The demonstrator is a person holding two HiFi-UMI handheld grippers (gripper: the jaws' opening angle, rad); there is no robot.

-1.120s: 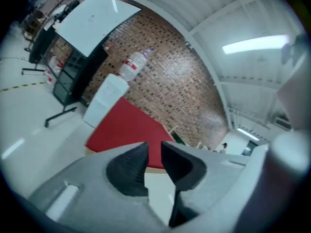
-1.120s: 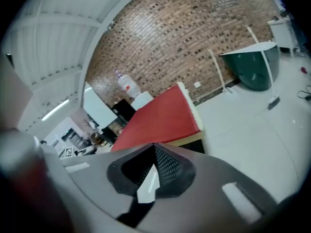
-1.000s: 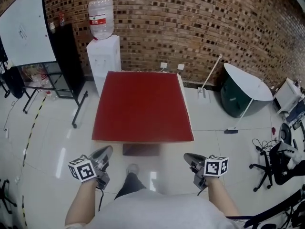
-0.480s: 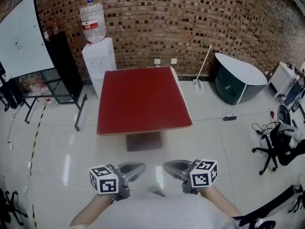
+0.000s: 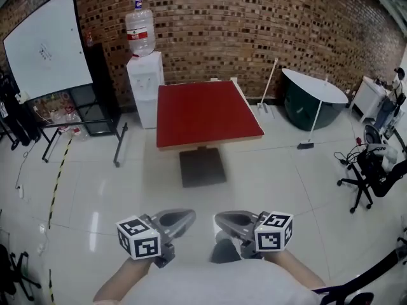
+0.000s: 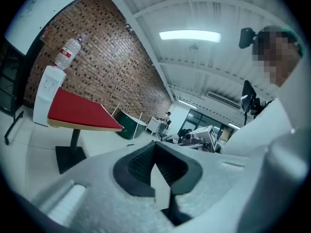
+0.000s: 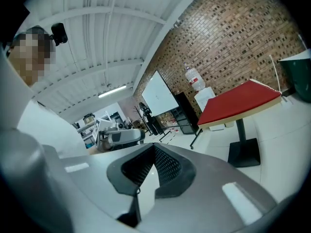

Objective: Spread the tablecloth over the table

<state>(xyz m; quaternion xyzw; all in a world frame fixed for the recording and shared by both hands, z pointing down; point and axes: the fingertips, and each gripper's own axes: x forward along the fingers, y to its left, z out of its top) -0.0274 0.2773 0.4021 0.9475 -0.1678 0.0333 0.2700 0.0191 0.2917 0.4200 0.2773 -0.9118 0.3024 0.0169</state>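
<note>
A red tablecloth [image 5: 206, 112] lies flat over the square table [image 5: 210, 142], far ahead of me by the brick wall. Both grippers hang low in the head view, well short of the table and apart from the cloth. My left gripper [image 5: 189, 216] is shut and holds nothing. My right gripper [image 5: 218, 220] is also shut and empty, its tip pointing toward the left one. The cloth-covered table shows in the left gripper view [image 6: 80, 111] past the left gripper [image 6: 156, 152], and in the right gripper view [image 7: 240, 100] past the right gripper [image 7: 154, 150].
A water dispenser [image 5: 145, 84] stands left of the table, with a whiteboard [image 5: 48, 43] and a black rack [image 5: 98, 100] further left. A tilted round table [image 5: 313, 100] and an office chair [image 5: 375, 173] are at the right. Glossy tiled floor [image 5: 267, 183] lies between me and the table.
The table has dropped back and looks smaller as I stepped away from it. Both grippers swung inward toward each other and stayed shut and empty.
</note>
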